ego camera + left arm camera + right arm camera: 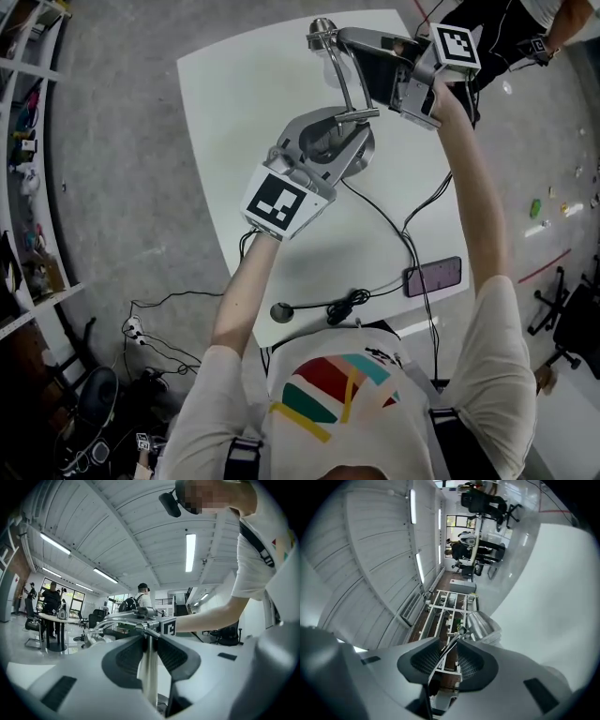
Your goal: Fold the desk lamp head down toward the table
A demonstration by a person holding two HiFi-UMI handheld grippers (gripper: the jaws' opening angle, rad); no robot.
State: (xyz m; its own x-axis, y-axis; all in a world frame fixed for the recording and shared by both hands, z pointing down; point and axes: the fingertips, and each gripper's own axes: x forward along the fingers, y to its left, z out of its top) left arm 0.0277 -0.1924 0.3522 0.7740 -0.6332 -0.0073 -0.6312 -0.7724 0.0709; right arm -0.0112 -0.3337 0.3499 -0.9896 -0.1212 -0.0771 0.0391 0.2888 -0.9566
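Note:
A silver desk lamp stands on the white table (244, 103), its round base (361, 159) under my left gripper (342, 136). In the left gripper view that gripper (149, 654) is shut on the upright metal post (149, 677), both pads pressing it. The lamp's thin arm (342, 80) runs from the post to the small silver head (322, 32) at the table's far side. My right gripper (354, 47) reaches in from the right beside the head. In the right gripper view, the thin arm (451, 648) runs between the jaws of this gripper (446, 660) with gaps beside it, so it is open; the cone-shaped head (482, 626) lies just beyond.
The lamp's black cable (380, 214) trails across the table to a switch (281, 311) at the near edge. A phone (433, 277) lies at the near right corner. Shelving (23, 159) lines the left wall, cables (150, 342) lie on the floor, and people stand in the background (140, 599).

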